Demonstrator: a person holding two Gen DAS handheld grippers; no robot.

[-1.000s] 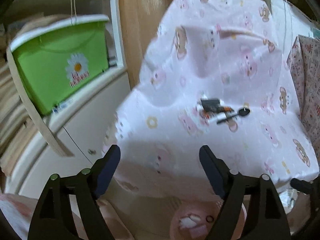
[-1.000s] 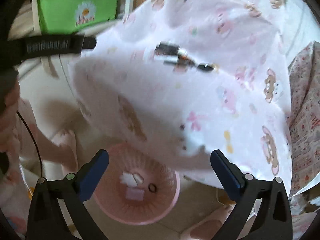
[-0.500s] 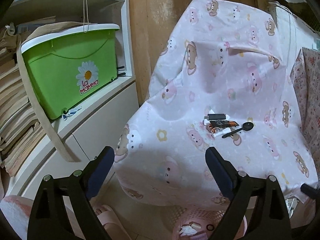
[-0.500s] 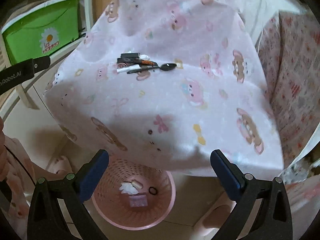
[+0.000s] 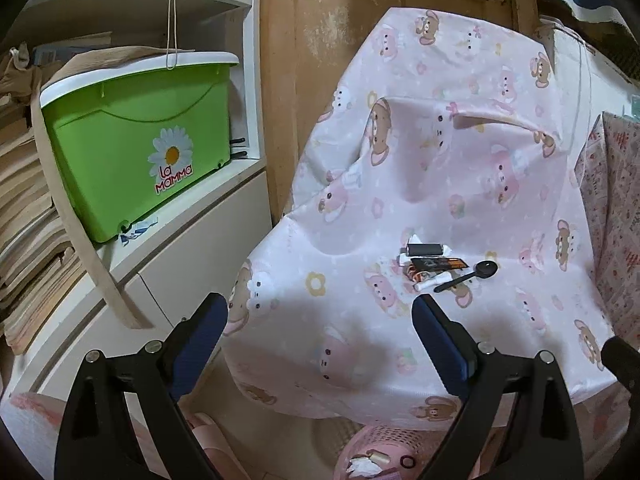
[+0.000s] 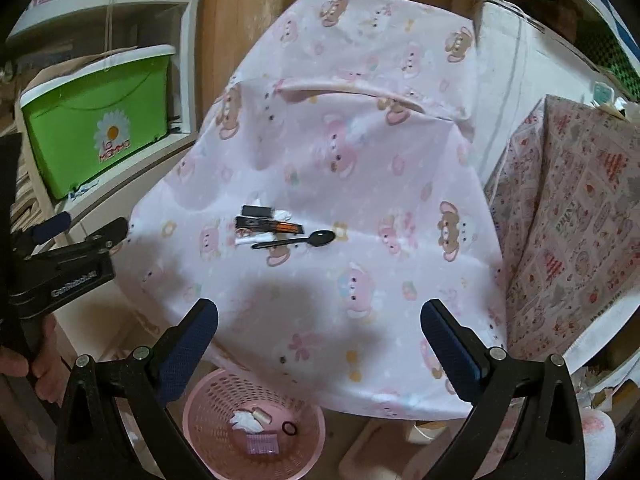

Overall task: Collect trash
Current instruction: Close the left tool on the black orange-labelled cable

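A small heap of trash lies on a chair draped in a pink cartoon-print sheet (image 5: 460,184) (image 6: 360,184): a black plastic spoon (image 5: 468,275) (image 6: 298,241), a black-and-orange wrapper (image 5: 438,264) (image 6: 268,225), a black box-shaped piece (image 5: 425,248) (image 6: 257,211) and a white stick (image 5: 434,282) (image 6: 256,239). A pink mesh basket (image 6: 208,404) (image 5: 384,438) stands on the floor under the seat's front edge, holding crumpled white paper (image 6: 246,421), a black ring and a pink scrap. My left gripper (image 5: 320,324) is open and empty, left of the heap. My right gripper (image 6: 319,326) is open and empty above the seat's front.
A green lidded storage box (image 5: 132,152) (image 6: 92,120) sits on a white shelf unit at the left, beside stacked papers (image 5: 24,240). A wooden door (image 5: 352,20) stands behind the chair. A patterned cloth (image 6: 572,220) covers furniture on the right. A hand (image 6: 36,364) holds the left gripper.
The right gripper has risen and tilted up, so the basket has slid lower in its view and the heap sits mid-frame. The left gripper's jaws stand slightly wider.
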